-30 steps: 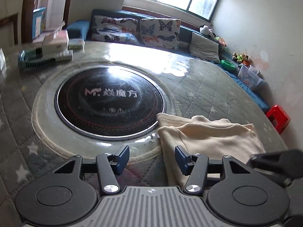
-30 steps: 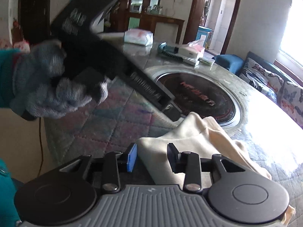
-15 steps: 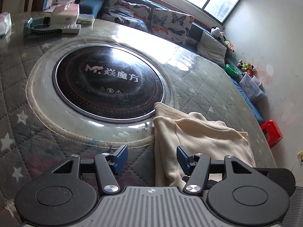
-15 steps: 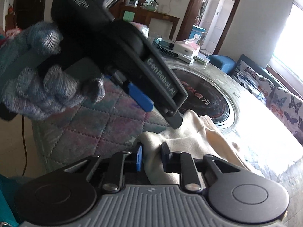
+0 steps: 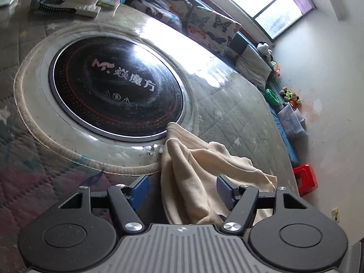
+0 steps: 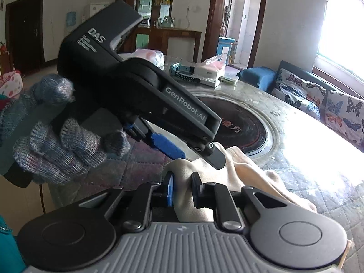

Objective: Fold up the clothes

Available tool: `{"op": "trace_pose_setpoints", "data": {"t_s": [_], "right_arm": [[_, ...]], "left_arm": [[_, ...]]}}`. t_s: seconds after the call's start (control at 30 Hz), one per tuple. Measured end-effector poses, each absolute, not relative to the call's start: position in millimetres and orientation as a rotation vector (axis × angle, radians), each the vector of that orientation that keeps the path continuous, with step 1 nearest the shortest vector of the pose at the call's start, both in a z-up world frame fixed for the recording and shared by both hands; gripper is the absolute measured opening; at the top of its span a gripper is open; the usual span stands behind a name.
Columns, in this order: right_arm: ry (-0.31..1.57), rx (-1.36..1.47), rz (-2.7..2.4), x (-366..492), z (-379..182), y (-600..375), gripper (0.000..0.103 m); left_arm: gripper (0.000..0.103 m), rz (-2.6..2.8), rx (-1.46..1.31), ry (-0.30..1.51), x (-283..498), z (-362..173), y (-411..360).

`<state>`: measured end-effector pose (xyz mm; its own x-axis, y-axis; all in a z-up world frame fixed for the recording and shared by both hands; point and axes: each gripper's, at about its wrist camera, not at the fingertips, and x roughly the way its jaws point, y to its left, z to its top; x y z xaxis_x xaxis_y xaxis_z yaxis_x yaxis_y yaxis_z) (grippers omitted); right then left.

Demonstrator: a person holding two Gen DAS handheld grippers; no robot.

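On the quilted table cover (image 5: 227,104), near a round black glass plate (image 5: 118,91), a soft cream garment (image 5: 195,170) is pinched by the right gripper (image 6: 183,187), just closing. The left gripper (image 5: 182,187), marked "GenRobot.AI", is spread wide astride it, just opening.

Open quilted table cover (image 5: 238,100) runs clear toward the upper right, past the black round hotplate (image 5: 116,91). At upper left a brush and boxes (image 5: 68,2) block the far edge. In the right wrist view, the left gripper (image 6: 195,152) and gloved hand (image 6: 52,141) crowd the frame's left over the cream garment (image 6: 250,173).
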<state>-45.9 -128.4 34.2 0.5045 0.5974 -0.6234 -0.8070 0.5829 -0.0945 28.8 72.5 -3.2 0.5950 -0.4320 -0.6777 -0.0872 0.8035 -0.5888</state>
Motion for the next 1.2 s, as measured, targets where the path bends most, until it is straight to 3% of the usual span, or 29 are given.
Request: {"op": "trace_pose_setpoints", "data": {"t_s": [0.2,0.3,0.37,0.47,0.6,0.73,1.07,1.2], "right_arm": [[0.565,-0.351,0.884,-44,41,-141,0.014],[0.56,-0.336,0.895,-46,43,-147,0.014],[0.56,-0.325,0.904,-49,44,-152,0.014],[0.562,-0.311,0.908,-51,43,-155,0.014],[0.585,-0.273,0.911,-49,42,-161,0.015],[0.59,-0.228,0.883,-46,46,-177,0.026],[0.637,-0.111,0.487,-9,38,-268,0.03],[0.655,-0.038,0.355,10,28,-305,0.037]], "left_arm": [[0.067,-0.213,-0.674,0.956,35,-10,65],[0.05,-0.23,-0.725,0.974,40,-15,64],[0.029,-0.227,-0.76,0.984,43,-21,66],[0.021,-0.229,-0.791,0.983,44,-26,69],[0.02,-0.234,-0.77,0.972,44,-25,67],[0.019,-0.237,-0.749,0.971,45,-24,66],[0.019,-0.239,-0.686,0.96,45,-22,60],[0.019,-0.238,-0.656,0.957,45,-21,57]]}}
